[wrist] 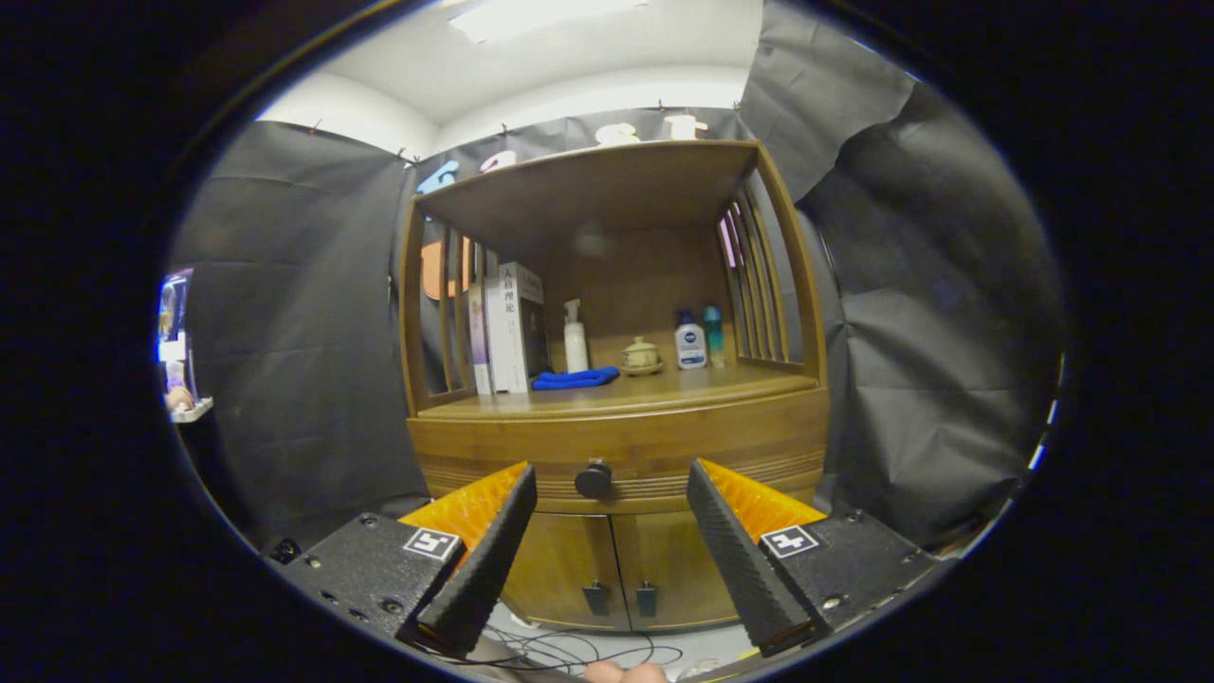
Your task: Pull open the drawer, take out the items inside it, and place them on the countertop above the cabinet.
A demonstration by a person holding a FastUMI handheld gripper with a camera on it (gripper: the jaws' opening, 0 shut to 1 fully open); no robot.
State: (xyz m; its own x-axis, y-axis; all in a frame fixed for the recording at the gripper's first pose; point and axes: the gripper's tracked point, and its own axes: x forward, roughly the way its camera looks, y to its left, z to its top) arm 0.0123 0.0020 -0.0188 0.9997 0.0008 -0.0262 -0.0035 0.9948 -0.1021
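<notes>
A wooden cabinet stands ahead, with a drawer (664, 441) under its countertop (654, 391). The drawer is closed and carries a round black knob (594, 479). My gripper (612, 479) is open, its two fingers spread wide a short way in front of the drawer. The knob sits beyond the fingertips, nearer the left finger. Nothing is between the fingers. The drawer's contents are hidden.
On the countertop stand books (507, 327), a white pump bottle (575, 339), a folded blue cloth (574, 378), a small lidded cup (641, 355), a white bottle (690, 343) and a teal bottle (713, 336). Two lower doors (616, 564) are closed. Cables (579, 650) lie on the floor.
</notes>
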